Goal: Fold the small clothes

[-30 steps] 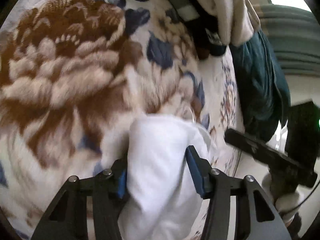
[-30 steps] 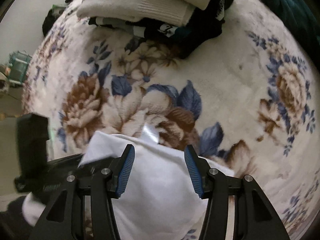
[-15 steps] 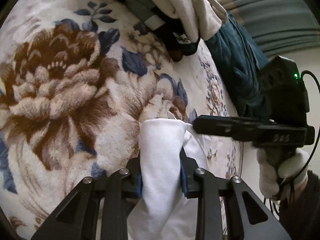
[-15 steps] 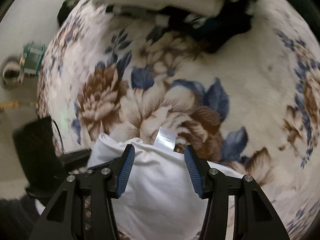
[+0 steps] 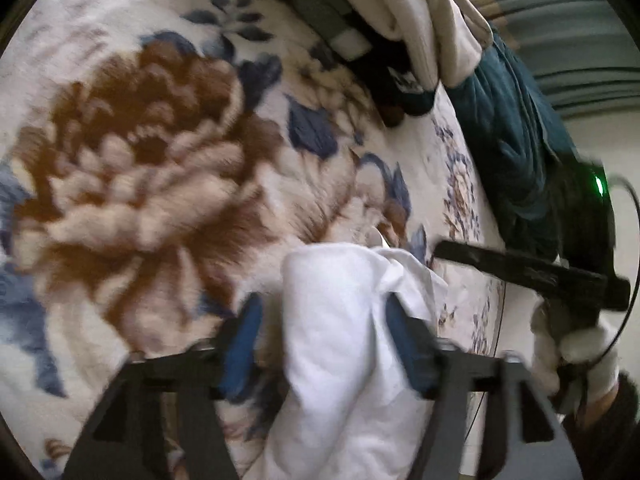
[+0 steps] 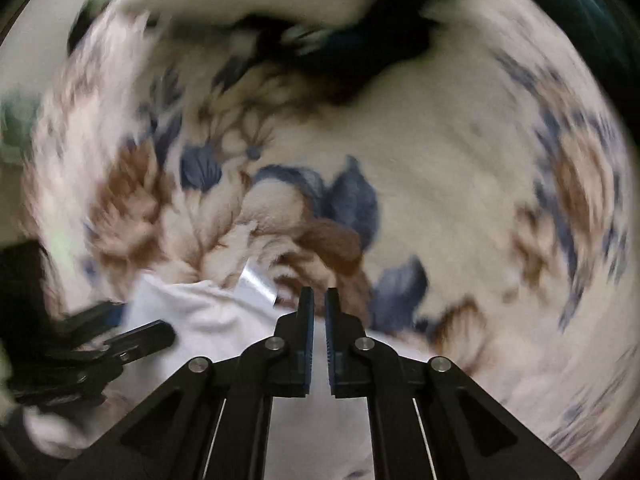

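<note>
The white garment lies bunched on the floral blanket, its label at the far edge. The left claw is spread wide, fingers apart on either side of the raised fold, gripping nothing. The right claw is nearly closed above the garment's edge; whether it pinches cloth cannot be told. Beyond, a pile of clothes and a teal cloth lie on the blanket.
</note>
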The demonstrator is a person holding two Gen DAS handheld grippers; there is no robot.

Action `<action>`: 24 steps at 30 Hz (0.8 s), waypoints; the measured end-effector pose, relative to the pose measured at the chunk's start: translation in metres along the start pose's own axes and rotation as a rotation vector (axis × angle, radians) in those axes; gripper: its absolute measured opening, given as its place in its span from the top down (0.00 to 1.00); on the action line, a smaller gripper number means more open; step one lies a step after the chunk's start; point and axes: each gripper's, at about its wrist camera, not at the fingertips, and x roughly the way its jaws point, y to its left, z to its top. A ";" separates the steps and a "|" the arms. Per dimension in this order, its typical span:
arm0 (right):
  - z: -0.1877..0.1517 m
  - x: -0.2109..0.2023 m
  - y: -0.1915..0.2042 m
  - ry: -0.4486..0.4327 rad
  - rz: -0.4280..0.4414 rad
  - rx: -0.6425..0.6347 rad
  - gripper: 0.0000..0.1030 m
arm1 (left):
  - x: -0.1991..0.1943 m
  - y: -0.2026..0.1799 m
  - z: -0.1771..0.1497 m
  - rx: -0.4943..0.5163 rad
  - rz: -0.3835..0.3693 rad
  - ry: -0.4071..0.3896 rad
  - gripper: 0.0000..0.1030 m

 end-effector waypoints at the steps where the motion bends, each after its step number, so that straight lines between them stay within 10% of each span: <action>1: -0.011 -0.009 -0.013 -0.012 0.052 0.062 0.89 | -0.005 0.001 0.001 0.001 0.009 -0.006 0.29; 5: -0.047 -0.019 -0.043 -0.041 0.075 0.177 0.60 | -0.024 -0.003 0.005 0.038 0.098 -0.046 0.23; 13: -0.081 0.035 -0.090 0.035 0.116 0.411 0.60 | -0.020 -0.021 0.006 0.104 0.203 -0.056 0.21; 15: -0.089 0.033 -0.094 -0.029 0.177 0.481 0.95 | -0.011 -0.026 0.005 0.111 0.203 -0.029 0.21; 21: -0.111 0.014 -0.112 -0.120 0.101 0.566 0.97 | 0.017 -0.035 0.011 0.145 0.228 0.036 0.21; 24: -0.119 0.013 -0.129 -0.085 0.208 0.624 0.94 | 0.016 -0.034 0.011 0.131 0.223 0.053 0.21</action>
